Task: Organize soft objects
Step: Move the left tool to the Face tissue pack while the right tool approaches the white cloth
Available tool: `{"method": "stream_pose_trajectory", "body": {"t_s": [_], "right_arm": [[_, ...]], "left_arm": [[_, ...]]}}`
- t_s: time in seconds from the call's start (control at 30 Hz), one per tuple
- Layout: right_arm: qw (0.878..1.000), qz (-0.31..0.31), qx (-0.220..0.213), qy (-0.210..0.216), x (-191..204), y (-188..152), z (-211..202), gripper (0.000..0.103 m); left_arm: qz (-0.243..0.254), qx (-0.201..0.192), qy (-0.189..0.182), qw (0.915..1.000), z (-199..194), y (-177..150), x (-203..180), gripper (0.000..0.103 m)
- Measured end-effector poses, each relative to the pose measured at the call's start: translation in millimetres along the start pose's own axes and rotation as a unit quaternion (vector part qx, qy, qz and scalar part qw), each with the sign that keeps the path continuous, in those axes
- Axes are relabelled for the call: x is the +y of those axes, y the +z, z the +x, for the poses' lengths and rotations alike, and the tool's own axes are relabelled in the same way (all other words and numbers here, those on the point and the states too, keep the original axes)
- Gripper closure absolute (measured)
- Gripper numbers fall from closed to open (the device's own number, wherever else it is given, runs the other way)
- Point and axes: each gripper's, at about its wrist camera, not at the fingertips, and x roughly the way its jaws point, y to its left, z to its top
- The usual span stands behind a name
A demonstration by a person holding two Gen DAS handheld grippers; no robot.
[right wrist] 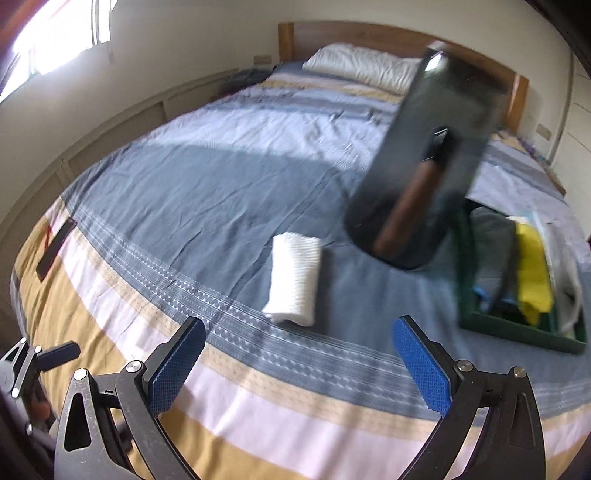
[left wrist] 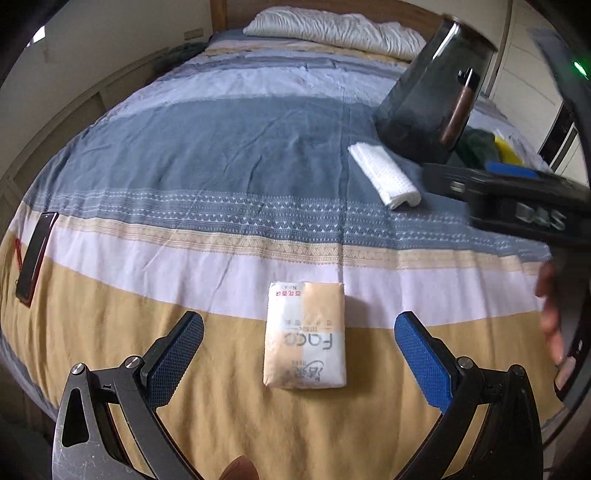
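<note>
A tan and white tissue pack (left wrist: pixel 306 335) lies on the striped bedspread, between and just ahead of my open left gripper (left wrist: pixel 299 350), which holds nothing. A rolled white towel (left wrist: pixel 384 175) lies further up the bed on the blue stripe; it also shows in the right wrist view (right wrist: pixel 295 278). My right gripper (right wrist: pixel 299 369) is open and empty, short of the towel. A green bin (right wrist: pixel 517 328) with folded grey, yellow and white cloths stands at the right.
A dark cylindrical container (right wrist: pixel 421 166) hangs blurred in the air above the bed, left of the bin. A black phone (left wrist: pixel 35 254) lies at the bed's left edge. A white pillow (left wrist: pixel 332 29) rests against the wooden headboard (right wrist: pixel 369 37).
</note>
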Motion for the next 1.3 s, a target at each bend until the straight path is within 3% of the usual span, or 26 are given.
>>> {"method": "stream_pose_trajectory", "body": {"t_s": [0.33,0.57,0.87,1.07,1.13,1.3], "right_arm": [[0.998,0.004,0.067,-0.002,-6.9,41.0,96.2,0.000],[0.996,0.007,0.089,-0.004,-7.9,51.2,129.1,0.003],[0.994,-0.011,0.105,-0.007,1.4,58.7,152.3,0.033],[0.994,-0.013,0.106,-0.008,5.6,56.4,153.7,0.037],[0.994,-0.017,0.105,-0.012,6.7,55.8,151.7,0.044],[0.994,-0.024,0.105,-0.020,9.6,55.1,148.5,0.073]], "left_arm": [[-0.002,0.049,0.014,0.9987,41.9,-3.4,3.4,0.002],[-0.008,0.071,0.011,0.9974,58.5,-7.5,12.1,0.002],[-0.013,0.084,0.008,0.9964,80.2,-15.1,11.6,0.006],[-0.013,0.086,0.011,0.9962,92.4,-12.8,9.8,0.006],[-0.010,0.086,0.011,0.9962,92.2,-11.5,8.0,0.009],[-0.010,0.084,0.009,0.9964,91.3,-9.9,2.4,0.013]]}}
